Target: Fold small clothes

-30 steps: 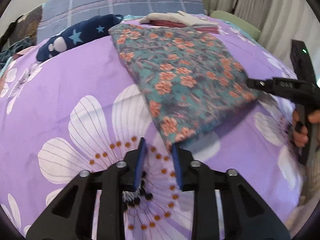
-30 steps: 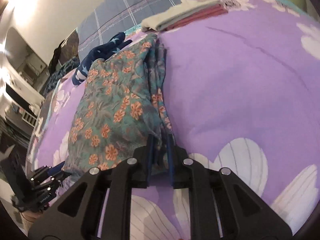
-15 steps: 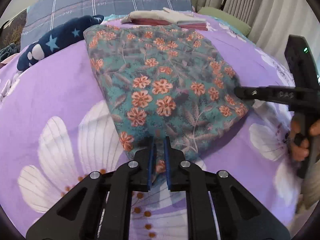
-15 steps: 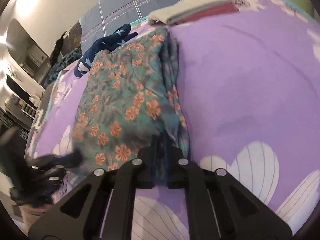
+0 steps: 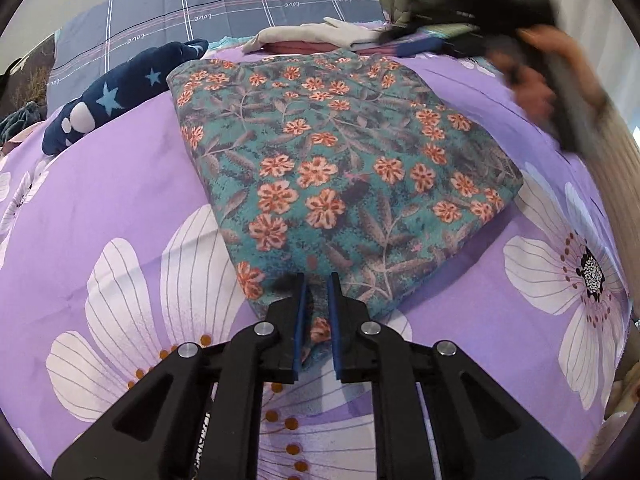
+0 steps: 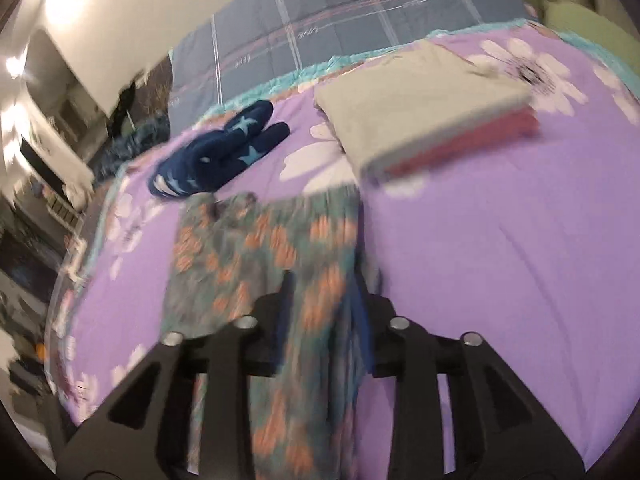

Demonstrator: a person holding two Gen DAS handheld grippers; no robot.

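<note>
A teal garment with orange flowers (image 5: 340,176) lies folded on the purple flowered bed cover (image 5: 120,184). My left gripper (image 5: 317,284) is shut on its near corner. My right gripper (image 6: 324,280) shows blurred at the garment's far end in the left wrist view (image 5: 416,46). In the right wrist view the garment (image 6: 248,248) runs between its fingers, which stand wider apart; the frame is blurred and whether they pinch the cloth is unclear.
A stack of folded clothes, cream over dark red (image 6: 424,104), lies at the back of the bed, also in the left wrist view (image 5: 320,36). A navy star-patterned plush (image 5: 116,96) lies at the back left. A blue plaid pillow (image 5: 224,4) is behind.
My right gripper has swung from the garment's right edge up to its far end, its fingers wider apart. My left gripper, open a second ago, has shut on the near corner and stays there.
</note>
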